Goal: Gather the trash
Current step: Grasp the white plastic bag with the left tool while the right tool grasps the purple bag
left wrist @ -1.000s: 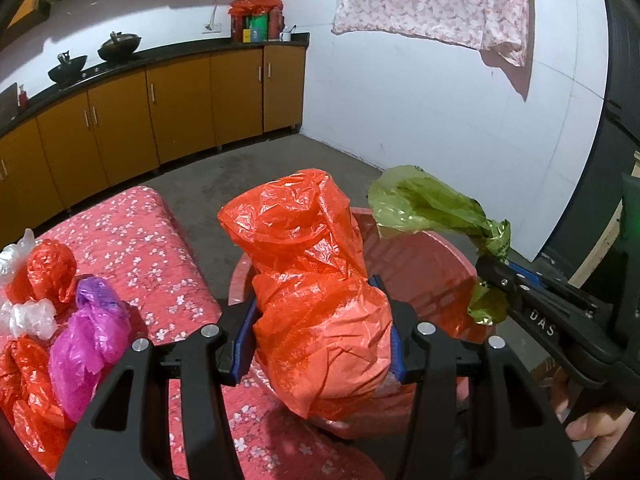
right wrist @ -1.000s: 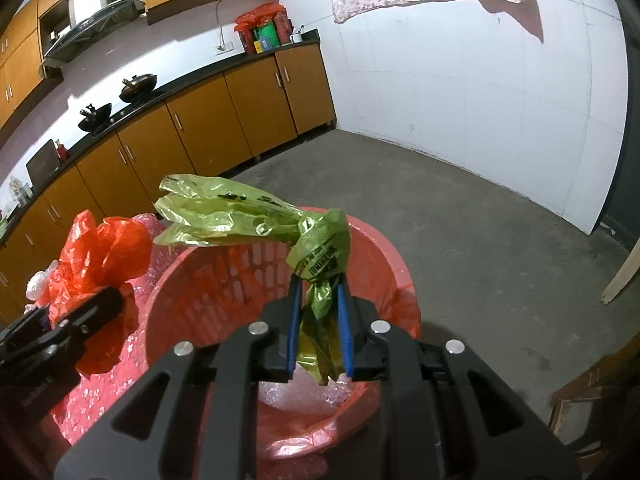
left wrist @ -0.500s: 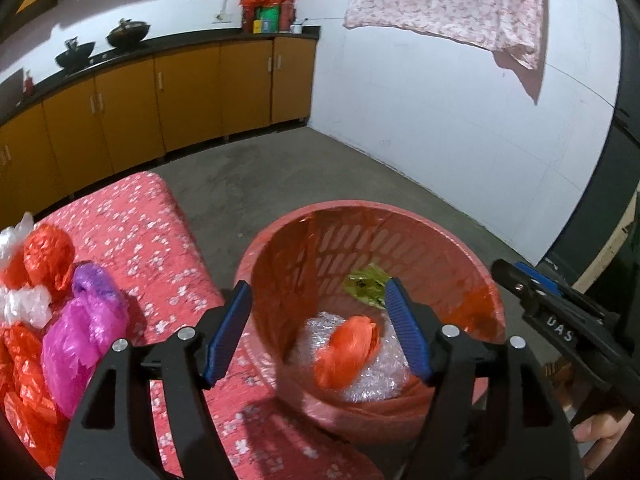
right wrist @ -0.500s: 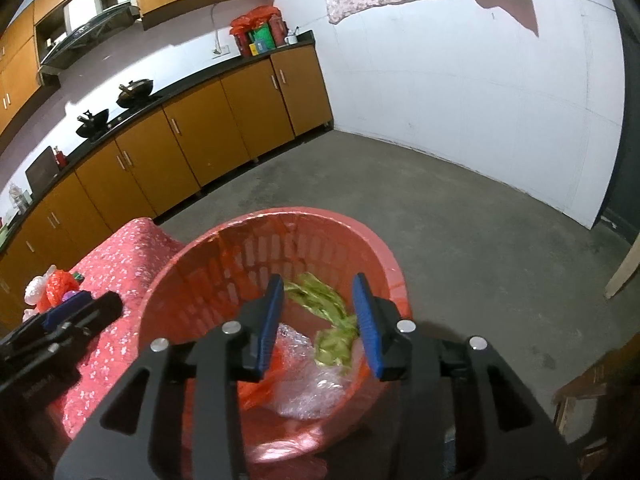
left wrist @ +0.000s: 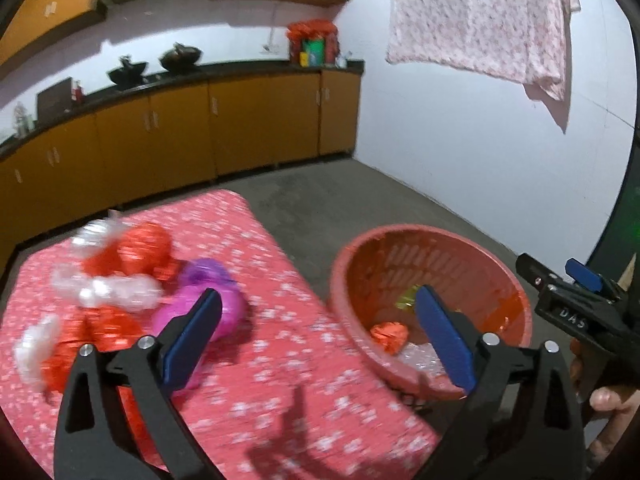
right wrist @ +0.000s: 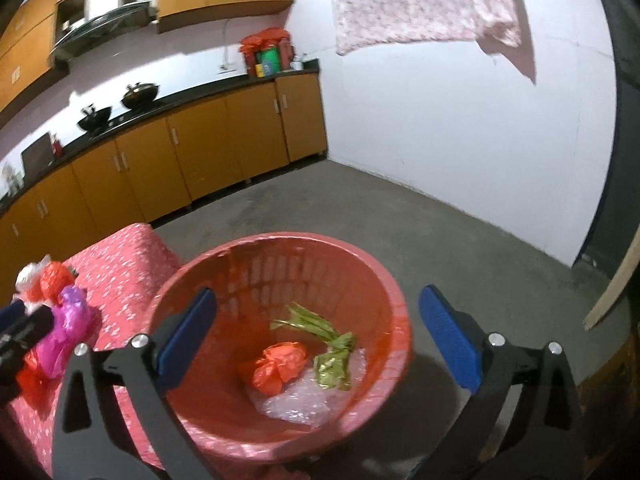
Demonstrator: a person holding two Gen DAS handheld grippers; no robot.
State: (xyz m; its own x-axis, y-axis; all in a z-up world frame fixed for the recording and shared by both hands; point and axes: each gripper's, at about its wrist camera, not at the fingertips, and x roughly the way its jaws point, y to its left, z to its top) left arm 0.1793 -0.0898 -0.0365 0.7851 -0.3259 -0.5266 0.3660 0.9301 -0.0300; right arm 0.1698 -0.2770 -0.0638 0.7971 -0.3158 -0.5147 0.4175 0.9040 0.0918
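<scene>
A: Both bags dropped since a second ago: orange bag and green bag now lie in the red basket.

B: Grippers?

A: Left gripper and right gripper just opened wide, empty. More bags remain on the tabletop, left of the basket.

We see a tabletop under a pink floral cloth, carrying crumpled red bags, clear plastic and a magenta bag; the red basket stands beside it.
</scene>
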